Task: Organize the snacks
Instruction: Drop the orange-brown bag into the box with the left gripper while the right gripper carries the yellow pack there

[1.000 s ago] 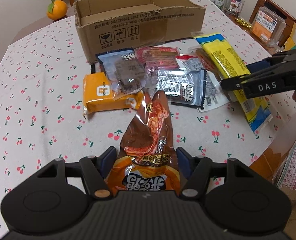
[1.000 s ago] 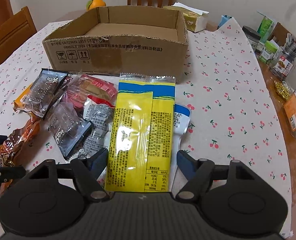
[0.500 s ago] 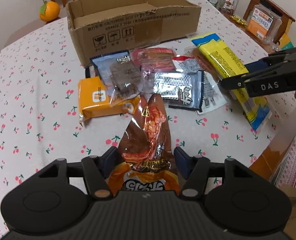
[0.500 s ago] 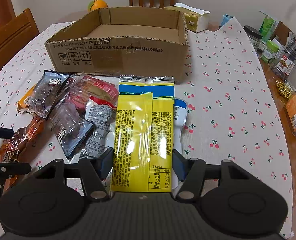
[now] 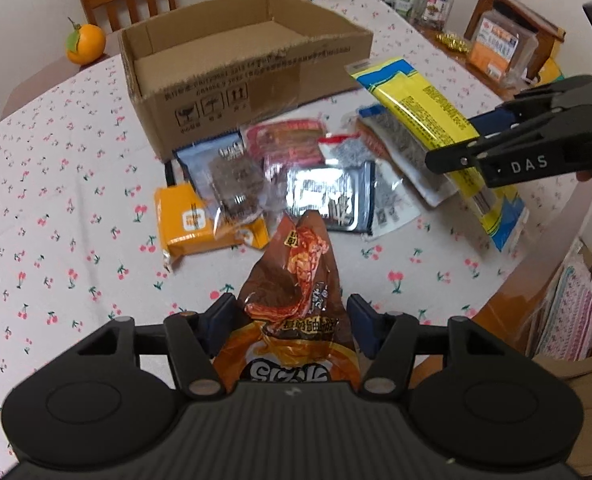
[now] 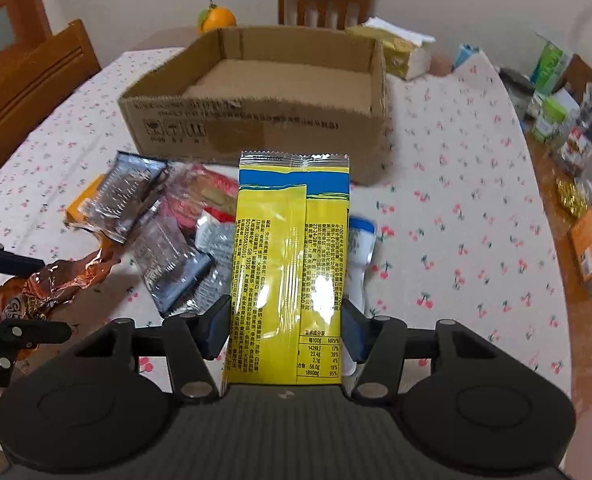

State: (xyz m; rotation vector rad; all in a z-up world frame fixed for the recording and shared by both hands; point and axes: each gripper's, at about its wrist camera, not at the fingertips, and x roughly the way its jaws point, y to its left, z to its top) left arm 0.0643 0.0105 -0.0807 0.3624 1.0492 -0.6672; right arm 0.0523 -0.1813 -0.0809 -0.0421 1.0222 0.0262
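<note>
Both packets have come up off the counter (image 6: 475,184) since a moment ago, and each hand-held gripper's jaws have just been closing onto its catch. From where I stand this looks like the lift, with the carry to the box (image 6: 256,120) next.

That box sits open and bare inside, just beyond the heap of snacks (image 5: 296,168), so the next move calls for raising each packet clear of the near wall and over it before letting go. The yellow packet (image 6: 292,264) is long and, I'd guess, will droop at its free end, so it needs extra height.

The right hand-held gripper (image 6: 286,328) is pinched on the yellow packet's lower part; the left view shows it hanging tilted above the heap. The left hand-held gripper (image 5: 292,328) is clamped on the brown packet (image 5: 296,292), whose crinkled tip still points toward the heap; whether it touches the cloth I cannot tell.

Hidden: the lower ends of both packets behind the gripper bodies, and the pouch with a blue edge (image 6: 359,248) mostly under the yellow one. Most of the heap overlaps and is blurred, so I cannot count it.
</note>
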